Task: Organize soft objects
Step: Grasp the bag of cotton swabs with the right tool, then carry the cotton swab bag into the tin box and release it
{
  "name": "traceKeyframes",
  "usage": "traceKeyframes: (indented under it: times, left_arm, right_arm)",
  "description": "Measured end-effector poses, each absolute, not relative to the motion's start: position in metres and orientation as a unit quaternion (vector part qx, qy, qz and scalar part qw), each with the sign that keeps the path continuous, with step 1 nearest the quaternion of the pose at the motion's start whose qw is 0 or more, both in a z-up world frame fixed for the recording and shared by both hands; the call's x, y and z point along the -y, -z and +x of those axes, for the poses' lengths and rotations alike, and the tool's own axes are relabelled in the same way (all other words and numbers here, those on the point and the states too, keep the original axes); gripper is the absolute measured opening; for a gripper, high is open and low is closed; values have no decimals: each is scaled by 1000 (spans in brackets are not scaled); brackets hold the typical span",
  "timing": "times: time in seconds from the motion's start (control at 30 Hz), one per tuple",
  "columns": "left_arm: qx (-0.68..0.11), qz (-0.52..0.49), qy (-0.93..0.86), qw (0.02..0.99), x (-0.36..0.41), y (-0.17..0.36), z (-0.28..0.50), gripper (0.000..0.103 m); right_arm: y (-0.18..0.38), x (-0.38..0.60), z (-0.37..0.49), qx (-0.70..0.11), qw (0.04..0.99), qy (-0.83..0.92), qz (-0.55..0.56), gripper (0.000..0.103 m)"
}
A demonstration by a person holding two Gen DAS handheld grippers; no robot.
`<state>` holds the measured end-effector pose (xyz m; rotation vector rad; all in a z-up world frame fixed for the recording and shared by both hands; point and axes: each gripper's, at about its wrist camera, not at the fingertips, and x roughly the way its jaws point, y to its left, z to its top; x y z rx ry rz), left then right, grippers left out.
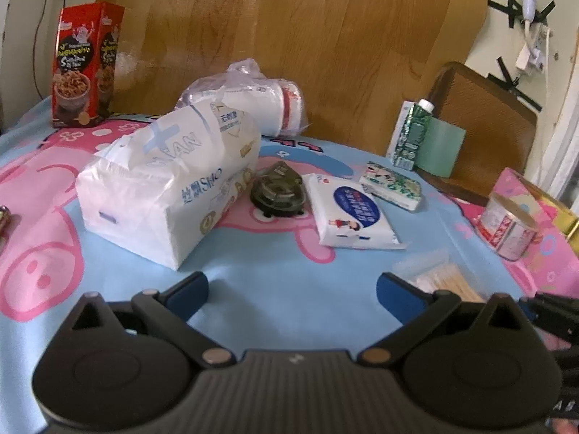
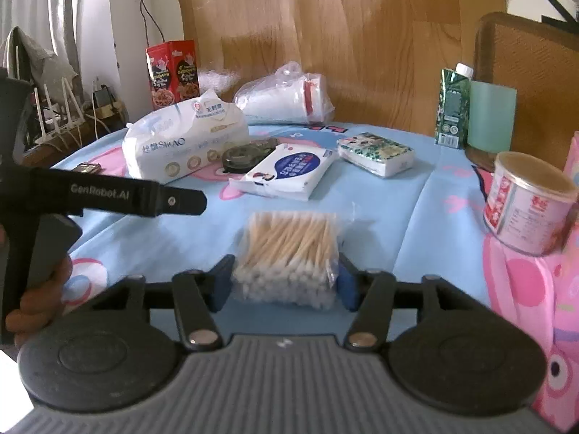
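My right gripper (image 2: pixel 284 285) is shut on a clear bag of cotton swabs (image 2: pixel 289 246), one blue pad against each side of its white-tipped near end, on the blue and pink cartoon cloth (image 2: pixel 416 195). My left gripper (image 1: pixel 293 289) is open over bare blue cloth, with nothing between its fingers. The swab bag (image 1: pixel 441 278) shows just past its right finger. Farther back lie a large white tissue pack (image 1: pixel 163 188), a small tissue pack with a blue label (image 1: pixel 353 213) and a green-patterned tissue pack (image 1: pixel 392 184).
A dark round object (image 1: pixel 277 191) lies between the tissue packs. Bagged paper cups (image 1: pixel 260 105), a red snack box (image 1: pixel 85 65) and a green carton (image 1: pixel 412 133) stand along the wooden board behind. A pink-labelled can (image 2: pixel 528 202) sits at the right. A hand (image 2: pixel 39 300) holds the left tool.
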<state>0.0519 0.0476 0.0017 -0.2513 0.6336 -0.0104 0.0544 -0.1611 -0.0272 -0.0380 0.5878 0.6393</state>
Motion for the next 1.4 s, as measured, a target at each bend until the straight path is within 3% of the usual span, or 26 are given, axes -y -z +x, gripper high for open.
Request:
traceKeyframes:
  times: [0.17, 0.23, 0.37, 0.43, 0.8, 0.93, 1.1, 1.27, 1.4]
  left_arm:
    - [-325, -181, 73, 925, -39, -5, 37, 100]
    - [-345, -217, 151, 901, -23, -7, 33, 93]
    - [-391, -179, 221, 875, 29, -9, 36, 84]
    - [-400, -158, 249, 868, 56, -10, 39, 72]
    - [-325, -64, 348, 877, 193, -81, 67, 75]
    - [-302, -27, 369, 878, 252, -86, 86, 76]
    - [-279, 2, 328, 902, 301, -74, 108, 88]
    - [-274, -14, 300, 914, 298, -71, 116, 94]
    - [-241, -17, 288, 927, 276, -77, 105, 99]
  right_arm:
    - [26, 180, 20, -277, 910, -307, -22, 57]
    - [28, 193, 9, -281, 910, -304, -4, 58]
    - [35, 213, -12, -272, 915, -297, 30, 58]
    - [36, 219, -17, -266, 918, -292, 47, 57]
    - [-7, 298, -34, -111, 983, -138, 37, 56]
    - [-12, 336, -21, -93, 992, -80, 36, 56]
    - [1, 373, 24, -102, 993, -4, 55, 58]
    - [12, 403, 44, -115, 987, 71, 91, 81]
    - [14, 399, 23, -91, 989, 80, 88, 87]
